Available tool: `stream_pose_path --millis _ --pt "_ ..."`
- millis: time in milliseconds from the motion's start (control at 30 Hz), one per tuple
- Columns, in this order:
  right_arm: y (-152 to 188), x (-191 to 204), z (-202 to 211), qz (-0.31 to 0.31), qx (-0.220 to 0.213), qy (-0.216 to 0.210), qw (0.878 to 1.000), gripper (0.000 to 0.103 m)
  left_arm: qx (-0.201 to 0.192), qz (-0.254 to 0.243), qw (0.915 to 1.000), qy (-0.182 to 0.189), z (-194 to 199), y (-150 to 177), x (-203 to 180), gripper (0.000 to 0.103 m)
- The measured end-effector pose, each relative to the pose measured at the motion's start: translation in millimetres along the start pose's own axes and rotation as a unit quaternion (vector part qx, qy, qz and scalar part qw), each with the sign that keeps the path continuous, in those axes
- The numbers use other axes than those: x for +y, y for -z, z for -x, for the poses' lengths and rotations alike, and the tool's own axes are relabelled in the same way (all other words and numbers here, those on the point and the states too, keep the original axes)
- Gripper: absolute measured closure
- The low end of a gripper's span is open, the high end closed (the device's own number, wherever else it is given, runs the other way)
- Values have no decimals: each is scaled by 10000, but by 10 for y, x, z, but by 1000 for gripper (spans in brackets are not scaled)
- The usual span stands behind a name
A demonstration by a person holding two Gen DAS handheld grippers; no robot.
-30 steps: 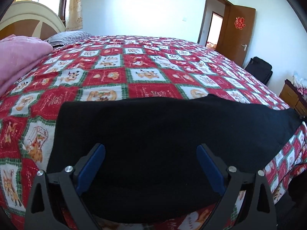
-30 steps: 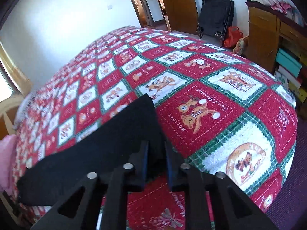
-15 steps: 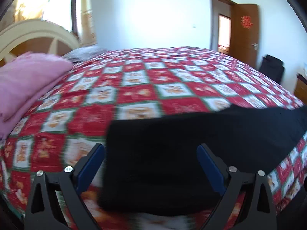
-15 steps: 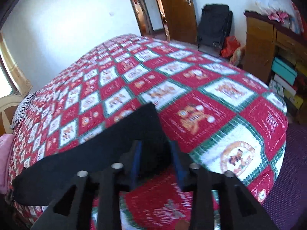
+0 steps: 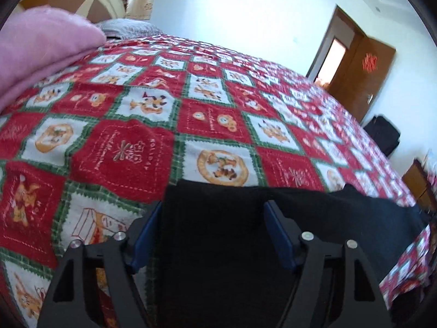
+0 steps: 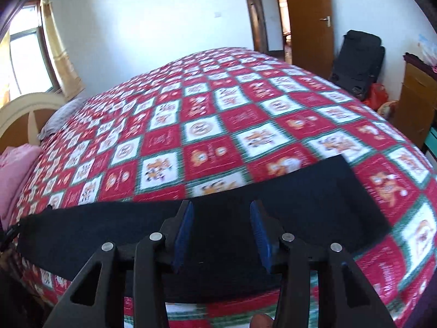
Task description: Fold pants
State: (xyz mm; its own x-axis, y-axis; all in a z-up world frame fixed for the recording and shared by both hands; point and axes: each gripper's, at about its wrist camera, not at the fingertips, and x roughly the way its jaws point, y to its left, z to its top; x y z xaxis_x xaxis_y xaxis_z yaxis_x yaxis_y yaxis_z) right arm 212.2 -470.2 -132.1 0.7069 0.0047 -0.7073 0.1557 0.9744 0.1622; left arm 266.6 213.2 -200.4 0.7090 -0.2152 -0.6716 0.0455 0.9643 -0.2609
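The black pants point(image 5: 327, 218) lie flat as a long strip along the near edge of the bed, also in the right wrist view point(image 6: 314, 199). My left gripper point(image 5: 213, 213) is open, its blue pads straddling the pants' left end from above the near edge. My right gripper point(image 6: 221, 213) is open and empty, low over the middle of the strip; the right end of the pants lies to its right.
The bed carries a red, white and green patchwork quilt point(image 5: 131, 150). A pink blanket point(image 5: 41, 52) and a grey pillow point(image 6: 60, 117) lie by the headboard. A black suitcase point(image 6: 357, 63) and a wooden cabinet point(image 6: 418, 98) stand beside the bed near the brown door point(image 6: 308, 16).
My right gripper has opened, let go of the pants' right end and moved left over the strip's middle. My left gripper has moved left to the pants' left end and its jaws stand narrower.
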Motion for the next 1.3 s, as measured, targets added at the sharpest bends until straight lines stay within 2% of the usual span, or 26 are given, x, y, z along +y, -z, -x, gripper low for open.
stream_pose_path --millis 33,67,100,133,333,400,500,567,633,667,700,767,900,933,1000,1067,1167,1233,1300 --pt "15 39 -31 31 33 -24 10000 57 -24 -58 9999 -82 14 0 -3 48" --pt "33 84 -66 66 66 -50 9999 57 -38 -83 9999 -112 37 2 9 53" --pt "49 130 -95 94 86 -66 9999 57 -52 -30 10000 -13 62 3 29 69" --pt "58 169 -123 118 107 -83 9998 57 -109 95 9998 162 107 0 68 78" --pt "115 440 -191 374 182 -278 9987 57 -554 375 9970 395 401 -131 64 79" --pt "135 558 -199 509 184 -357 9979 57 -523 492 9965 432 432 -200 125 79" --pt "191 711 -226 639 242 -582 9960 57 -414 584 9973 145 409 -226 285 79" --pt "275 830 -281 738 353 -771 9937 57 -310 787 9963 162 355 -195 431 79" --pt "383 970 -365 926 503 -905 9903 57 -70 813 9964 211 232 -123 505 74" --pt "431 1036 -396 1025 549 -937 9888 57 7 704 9975 93 191 -95 477 68" --pt "479 1116 -424 1150 592 -968 9869 57 68 519 9985 -144 150 -77 427 57" --pt "547 1295 -433 1376 615 -1081 9826 57 -59 312 9990 -319 197 -67 337 55" --pt "625 1668 -331 1781 557 -1600 9693 56 -458 195 9979 -421 428 -66 267 37" --pt "652 1794 -302 1926 549 -1784 9634 50 -564 157 9971 -491 498 -47 244 30" --pt "718 1999 -273 2142 586 -2102 9521 45 -668 36 9956 -654 568 14 217 23" --pt "827 2171 -300 2320 711 -2281 9429 45 -534 -89 9948 -859 523 119 230 23" --pt "1046 2336 -472 2561 1108 -2233 9340 45 -165 -13 9945 -1032 373 278 346 22" --pt "1142 2366 -502 2697 1059 -2115 9334 44 -269 214 9959 -833 408 332 424 21" --pt "1136 2356 -465 2665 1123 -2128 9333 44 -284 249 9959 -827 441 315 421 21"
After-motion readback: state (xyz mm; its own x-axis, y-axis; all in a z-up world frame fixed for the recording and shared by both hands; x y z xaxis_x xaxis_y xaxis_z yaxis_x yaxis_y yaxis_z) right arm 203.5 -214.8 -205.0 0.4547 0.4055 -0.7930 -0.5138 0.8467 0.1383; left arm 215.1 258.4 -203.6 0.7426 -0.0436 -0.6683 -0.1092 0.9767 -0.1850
